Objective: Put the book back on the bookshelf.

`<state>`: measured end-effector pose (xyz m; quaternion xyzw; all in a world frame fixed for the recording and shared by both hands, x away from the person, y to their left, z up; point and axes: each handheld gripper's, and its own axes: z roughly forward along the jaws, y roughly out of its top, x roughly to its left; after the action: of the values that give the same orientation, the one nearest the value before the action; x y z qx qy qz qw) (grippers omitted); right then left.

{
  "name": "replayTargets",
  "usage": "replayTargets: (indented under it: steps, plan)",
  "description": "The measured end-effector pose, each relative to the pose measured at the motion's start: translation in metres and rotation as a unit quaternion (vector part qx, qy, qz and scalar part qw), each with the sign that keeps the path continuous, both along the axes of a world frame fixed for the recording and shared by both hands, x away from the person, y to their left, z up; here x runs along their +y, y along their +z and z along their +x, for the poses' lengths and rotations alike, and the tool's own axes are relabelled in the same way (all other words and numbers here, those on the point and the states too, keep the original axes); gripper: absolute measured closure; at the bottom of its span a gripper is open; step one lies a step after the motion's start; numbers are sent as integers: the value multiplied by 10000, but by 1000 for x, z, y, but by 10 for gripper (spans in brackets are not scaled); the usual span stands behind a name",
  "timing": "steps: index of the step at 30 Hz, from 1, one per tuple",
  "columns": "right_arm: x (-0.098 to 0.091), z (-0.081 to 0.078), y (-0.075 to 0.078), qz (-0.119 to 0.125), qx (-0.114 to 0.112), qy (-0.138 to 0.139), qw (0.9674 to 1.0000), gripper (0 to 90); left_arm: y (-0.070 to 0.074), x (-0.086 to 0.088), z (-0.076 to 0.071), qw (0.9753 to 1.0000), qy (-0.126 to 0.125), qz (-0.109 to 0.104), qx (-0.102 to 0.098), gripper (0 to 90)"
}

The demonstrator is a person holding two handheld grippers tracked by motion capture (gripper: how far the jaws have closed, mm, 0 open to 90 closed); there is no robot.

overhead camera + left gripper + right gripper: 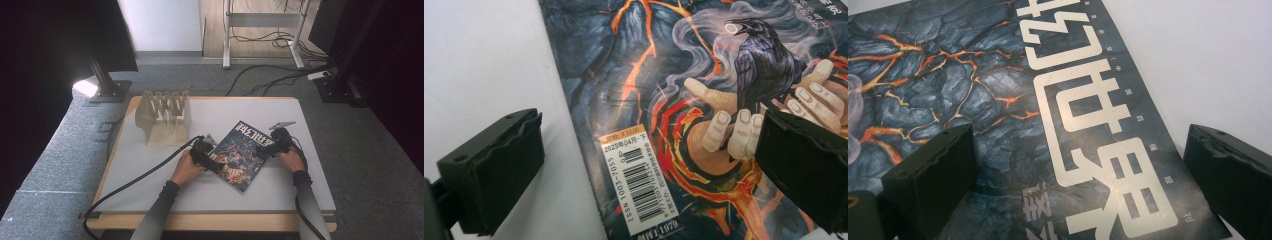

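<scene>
Straddling opposite edges of flat glossy lava-and-raven magazine: left gripper spread, right gripper spread. Slide lower jaws under before pinching.

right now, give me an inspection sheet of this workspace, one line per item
surface: table under a pale grey mat, wooden edge showing at the front.
job's things: magazine lying flat and turned at an angle, cover up; its barcode label sits near one edge.
clutter: wooden slotted rack at the far left of the mat, slots empty.
grippers: left tool open, jaws astride the magazine's edge; right tool open, jaws astride the opposite edge.
cables: black cable trails from the left tool off the front left; loose cables on the floor beyond.
surroundings: grey carpet, white desk frame behind.
</scene>
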<state>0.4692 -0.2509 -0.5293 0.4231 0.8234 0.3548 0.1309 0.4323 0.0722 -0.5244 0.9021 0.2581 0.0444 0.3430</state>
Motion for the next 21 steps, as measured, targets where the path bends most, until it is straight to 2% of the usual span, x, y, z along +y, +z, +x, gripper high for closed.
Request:
replayTargets:
  steps: [7, 14, 19, 21]
  plan:
    - [17, -18, 0, -22, 26, 208, 9998, 10, 0, 8, -14, 9998, -213, -5, 34, 0]
    - [39, -40, -1, 9, -50, 303, 9995, 11, 1, 25, -32, 9998, -204, 5, 60, 0]
    - [48, -52, -1, 29, -109, 316, 9994, 11, 0, 33, -44, 9998, -185, -32, 31, 0]
    - [49, -55, 1, -81, -176, 355, 9992, 15, 0, 33, -47, 9999, -133, -28, 11, 0]
